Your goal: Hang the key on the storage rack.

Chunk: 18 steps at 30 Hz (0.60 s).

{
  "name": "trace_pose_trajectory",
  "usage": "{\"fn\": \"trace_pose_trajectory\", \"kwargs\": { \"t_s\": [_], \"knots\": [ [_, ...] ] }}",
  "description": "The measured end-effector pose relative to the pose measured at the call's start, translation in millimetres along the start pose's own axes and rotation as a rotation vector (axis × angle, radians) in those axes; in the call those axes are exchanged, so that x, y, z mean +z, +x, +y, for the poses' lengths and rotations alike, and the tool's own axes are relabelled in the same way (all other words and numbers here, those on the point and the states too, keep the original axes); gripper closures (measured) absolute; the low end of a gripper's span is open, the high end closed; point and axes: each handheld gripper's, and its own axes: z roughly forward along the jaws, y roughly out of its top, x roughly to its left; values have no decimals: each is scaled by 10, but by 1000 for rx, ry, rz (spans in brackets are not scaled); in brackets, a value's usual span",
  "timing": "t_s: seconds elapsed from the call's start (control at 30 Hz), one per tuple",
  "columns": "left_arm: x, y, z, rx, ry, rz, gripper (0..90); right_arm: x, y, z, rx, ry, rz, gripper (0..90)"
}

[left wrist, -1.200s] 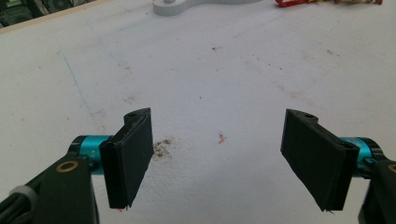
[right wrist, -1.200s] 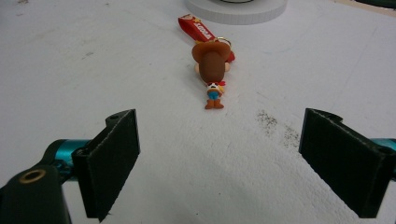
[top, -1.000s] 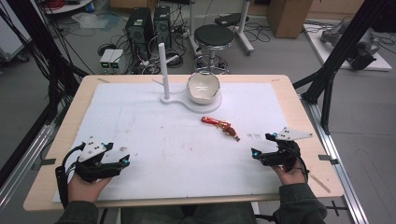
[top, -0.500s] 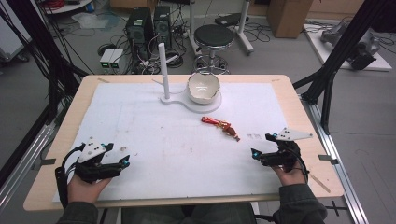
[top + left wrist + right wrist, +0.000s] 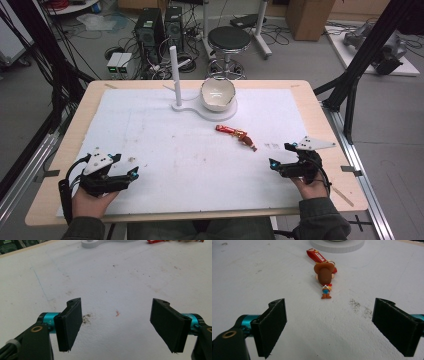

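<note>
- A white mat covers the table; 2 grippers rest at its near edge, well apart.
- Left gripper: jaws wide, holding nothing.
- Right gripper: jaws wide, empty, aimed at a cowboy keychain lying flat ahead, near a bowl on a white stand.
- Risk: the small figure could slide or spin if only 1 jaw touches it.
- Risk: jaws could scrape the mat, since the figure lies low.
- Risk: its red strap may snag the stand's base.

Ahead of the right gripper fingers lies a red keychain; beyond it, a bowl beside a white post.
</note>
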Motion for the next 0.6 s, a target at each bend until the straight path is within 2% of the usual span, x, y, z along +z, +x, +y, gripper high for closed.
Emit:
{"fn": "trace_pose_trajectory", "kwargs": {
  "t_s": [0.2, 0.6],
  "knots": [
    [-7, 10, -10, -9, -3, 2, 263, 31, -72, 63, 21, 8, 8, 117],
    [-9, 25, -19, -10, 0, 11, 263, 105, -128, 204, 7, 32, 17, 118]
  ]
}}
